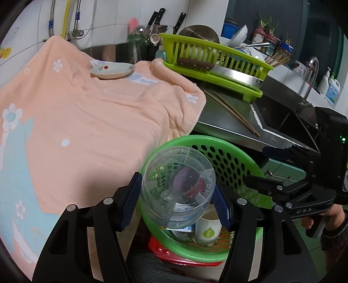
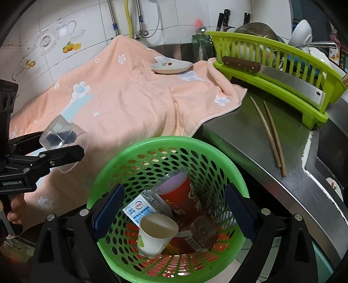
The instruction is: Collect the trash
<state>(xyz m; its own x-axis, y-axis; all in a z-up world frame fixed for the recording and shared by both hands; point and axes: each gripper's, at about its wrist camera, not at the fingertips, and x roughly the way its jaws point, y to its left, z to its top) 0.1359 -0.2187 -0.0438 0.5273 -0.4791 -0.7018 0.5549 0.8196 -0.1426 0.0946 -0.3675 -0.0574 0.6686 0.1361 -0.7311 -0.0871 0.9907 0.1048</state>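
Clear plastic cup (image 1: 177, 185): light, thin-walled, crushable; my left tool (image 1: 177, 199) clamped its sides above basket (image 1: 228, 152); right tool (image 2: 174, 209) gaped empty.

Home kitchen: tiled wall with knives (image 1: 157, 19) hanging, green dish rack (image 1: 214, 65) full of bowls, cleaver (image 2: 271, 73), chopsticks (image 2: 268, 132) on steel counter (image 2: 243, 139), sink faucet (image 1: 312, 71), detergent bottles (image 1: 331, 87).
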